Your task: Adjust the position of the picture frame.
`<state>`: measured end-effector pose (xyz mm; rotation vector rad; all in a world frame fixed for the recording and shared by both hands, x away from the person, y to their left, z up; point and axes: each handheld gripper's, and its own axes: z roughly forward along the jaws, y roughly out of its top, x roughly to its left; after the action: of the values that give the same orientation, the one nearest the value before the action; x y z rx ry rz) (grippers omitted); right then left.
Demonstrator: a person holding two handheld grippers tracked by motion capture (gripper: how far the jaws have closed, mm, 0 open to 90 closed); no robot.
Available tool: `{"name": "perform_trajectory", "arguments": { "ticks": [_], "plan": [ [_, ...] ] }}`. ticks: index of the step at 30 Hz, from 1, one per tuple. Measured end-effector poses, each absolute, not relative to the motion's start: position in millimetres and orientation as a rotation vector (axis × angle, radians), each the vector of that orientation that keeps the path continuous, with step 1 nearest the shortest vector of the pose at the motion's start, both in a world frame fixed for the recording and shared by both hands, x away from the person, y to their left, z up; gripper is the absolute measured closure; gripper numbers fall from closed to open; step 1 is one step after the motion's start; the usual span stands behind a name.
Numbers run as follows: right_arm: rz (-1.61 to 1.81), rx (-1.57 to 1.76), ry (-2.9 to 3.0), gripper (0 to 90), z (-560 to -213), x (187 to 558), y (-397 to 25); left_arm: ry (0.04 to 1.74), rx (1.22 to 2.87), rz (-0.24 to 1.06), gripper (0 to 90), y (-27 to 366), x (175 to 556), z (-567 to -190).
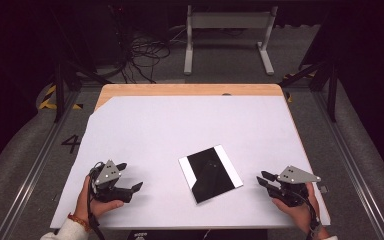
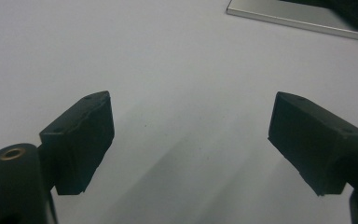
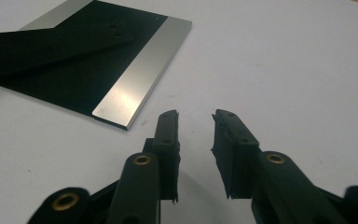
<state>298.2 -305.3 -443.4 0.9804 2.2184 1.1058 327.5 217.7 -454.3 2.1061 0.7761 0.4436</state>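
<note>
A flat square plate (image 1: 210, 173), black in the middle with a silver strip along two opposite edges, is seen lying on the white sheet (image 1: 180, 125) that covers most of the table (image 1: 190, 90), near the front edge and slightly right of centre, turned at an angle to the table's sides. The left gripper (image 1: 130, 176) is held in a hand (image 1: 97, 202) at the near left, well apart from the plate, with its jaws spread wide and nothing between them; in the left gripper view the gripper (image 2: 191, 140) is shown low over the bare sheet (image 2: 168, 56), and a silver edge of the plate (image 2: 298, 16) is seen at the far right corner of that view. The right gripper (image 1: 263, 180) is held in the other hand (image 1: 295, 207) at the near right, pointed left toward the plate and close to its right corner without touching it. In the right gripper view the gripper (image 3: 196, 119) is shown released, its jaws parted by a narrow gap with only the white sheet (image 3: 284, 60) seen between them, and the plate (image 3: 88, 60) lies just beyond and to the left of the tips, its nearer silver strip closest to them. A dark angular reflection is carried on the plate's black face. Beyond the table, a grey floor (image 1: 330, 130) with loose cables (image 1: 145, 55) and a white frame (image 1: 227, 37) are seen at the far side.
</note>
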Motion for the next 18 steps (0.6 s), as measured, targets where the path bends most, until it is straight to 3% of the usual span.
{"name": "perform_trajectory", "arguments": {
  "ticks": [12, 15, 18],
  "plan": [
    [1.104, 0.965, 2.293, 80.3, -446.8, 298.1, -295.9, 0.718, 2.106, 0.385, 24.6, 195.2, 352.8, -448.1],
    [1.103, 0.936, 2.324, 82.8, -446.5, 295.6, -289.2, 0.678, 2.13, 0.375, 32.3, 183.8, 364.1, -444.7],
    [1.086, 0.904, 2.37, 83.9, -448.1, 292.3, -280.8, 0.645, 2.132, 0.349, 46.4, 170.6, 375.9, -441.9]
  ]
}}
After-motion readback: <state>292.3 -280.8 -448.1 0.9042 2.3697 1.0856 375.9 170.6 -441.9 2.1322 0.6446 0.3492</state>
